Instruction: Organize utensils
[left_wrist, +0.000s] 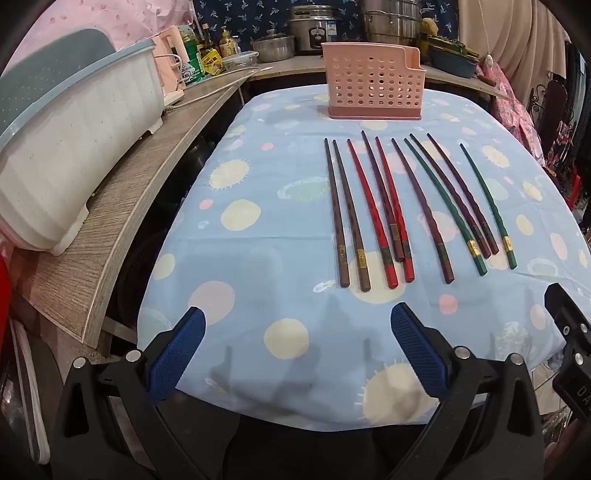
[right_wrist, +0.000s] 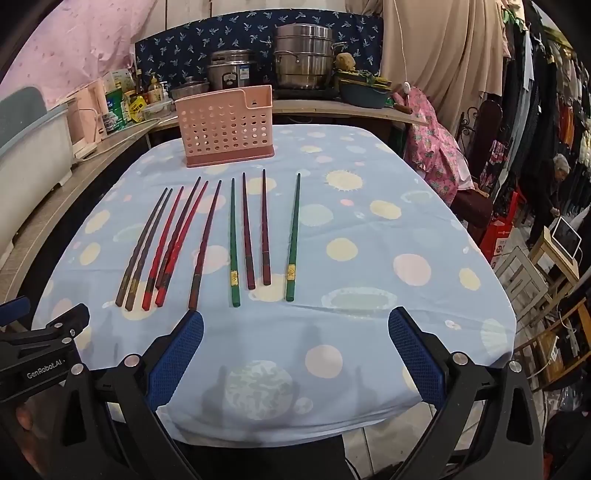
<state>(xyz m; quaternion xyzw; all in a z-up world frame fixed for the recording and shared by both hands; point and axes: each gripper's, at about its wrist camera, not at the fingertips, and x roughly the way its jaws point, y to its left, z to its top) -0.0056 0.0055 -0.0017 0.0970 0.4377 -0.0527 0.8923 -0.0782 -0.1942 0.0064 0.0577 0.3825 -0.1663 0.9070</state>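
Observation:
Several chopsticks lie side by side on the blue dotted tablecloth (left_wrist: 258, 288): brown ones (left_wrist: 341, 214) at the left, red ones (left_wrist: 371, 218), dark maroon ones (left_wrist: 424, 212) and green ones (left_wrist: 487, 206) further right. In the right wrist view the green chopsticks (right_wrist: 293, 236) lie rightmost and the brown chopsticks (right_wrist: 142, 247) leftmost. A pink perforated utensil holder (left_wrist: 371, 86) (right_wrist: 225, 127) stands upright behind them. My left gripper (left_wrist: 295, 325) hovers open over the table's near edge, short of the chopsticks. My right gripper (right_wrist: 295, 328) is open too, with nothing between its blue pads.
A wooden counter (left_wrist: 122, 206) runs along the left with a white dish-drainer tub (left_wrist: 74, 147), bottles and a pink appliance. Steel pots (right_wrist: 303, 55) stand behind the table. A chair (right_wrist: 476, 173) and a clothes rack are at the right, with a person (right_wrist: 554, 188) beyond.

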